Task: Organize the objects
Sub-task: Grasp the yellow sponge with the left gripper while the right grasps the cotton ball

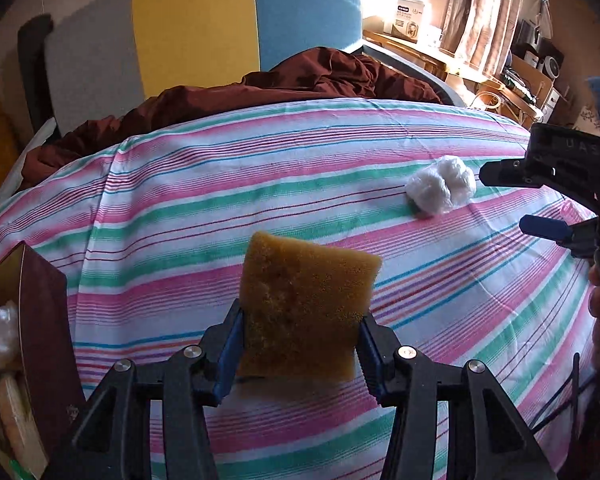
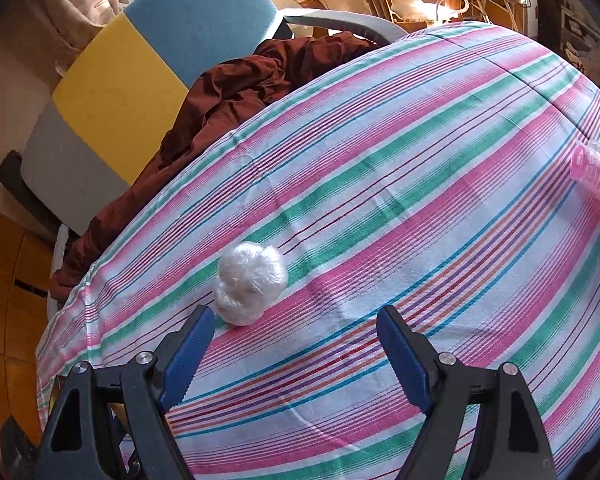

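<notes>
Striped bedcover (image 1: 260, 184) carries the wrapped white bundle (image 2: 252, 286); left gripper (image 1: 300, 354) clamps the sponge (image 1: 304, 308), apparently bound for the box (image 1: 40, 320), right gripper (image 2: 296, 344) stands released near the bundle.

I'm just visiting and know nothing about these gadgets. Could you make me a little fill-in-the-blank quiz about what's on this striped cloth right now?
1. The left tool is shut on a brown ____.
2. The right tool stands ____, with nothing between its pads.
3. The white plastic-wrap ball lies on the ____ cloth.
4. The box at the cloth's left edge is ____ in colour.

Missing words: sponge; open; striped; dark red
</notes>
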Demonstrator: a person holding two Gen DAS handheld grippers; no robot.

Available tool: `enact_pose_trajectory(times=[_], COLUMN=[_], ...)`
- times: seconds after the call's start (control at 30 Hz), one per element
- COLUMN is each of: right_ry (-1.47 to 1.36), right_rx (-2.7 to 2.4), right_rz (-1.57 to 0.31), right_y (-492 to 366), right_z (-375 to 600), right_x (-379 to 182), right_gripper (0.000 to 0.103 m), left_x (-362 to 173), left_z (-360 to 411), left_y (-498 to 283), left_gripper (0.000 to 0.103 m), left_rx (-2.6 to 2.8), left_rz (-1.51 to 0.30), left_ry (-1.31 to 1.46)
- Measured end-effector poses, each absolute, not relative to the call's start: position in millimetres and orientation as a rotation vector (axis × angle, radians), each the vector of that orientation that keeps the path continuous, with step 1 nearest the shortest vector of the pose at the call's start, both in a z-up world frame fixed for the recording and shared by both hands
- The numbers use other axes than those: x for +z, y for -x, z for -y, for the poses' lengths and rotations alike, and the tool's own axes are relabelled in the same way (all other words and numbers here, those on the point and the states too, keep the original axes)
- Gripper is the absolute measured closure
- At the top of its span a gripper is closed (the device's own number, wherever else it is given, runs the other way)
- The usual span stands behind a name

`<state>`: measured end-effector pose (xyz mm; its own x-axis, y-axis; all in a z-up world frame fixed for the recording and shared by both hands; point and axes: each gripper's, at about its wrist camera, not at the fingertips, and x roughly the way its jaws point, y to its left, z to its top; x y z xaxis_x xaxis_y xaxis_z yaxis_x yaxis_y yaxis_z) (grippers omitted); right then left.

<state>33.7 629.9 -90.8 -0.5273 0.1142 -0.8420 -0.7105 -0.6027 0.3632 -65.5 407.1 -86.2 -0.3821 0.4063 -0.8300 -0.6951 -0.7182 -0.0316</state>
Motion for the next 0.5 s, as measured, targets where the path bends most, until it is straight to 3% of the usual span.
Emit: enact_pose_trajectory(times=[0.1,0.5], right_ry=[1.152,1.237], right_rx=[2.182,2.274], right_rz=[-0.882,-0.639], right_y=[-22.3,27.1], right_z=[-622.5,-612.0], right_x=[-92.4,-105.0], right_gripper=[0.018,0.019], left_x=[-92.8,-100.7], left_z=[-414.4,-410.9], left_y=[65.5,71.0], left_gripper=[0.051,0.051], left_rx=[2.122,2.125], left_rz=[-0.493,-0.421], left_ry=[1.125,1.105])
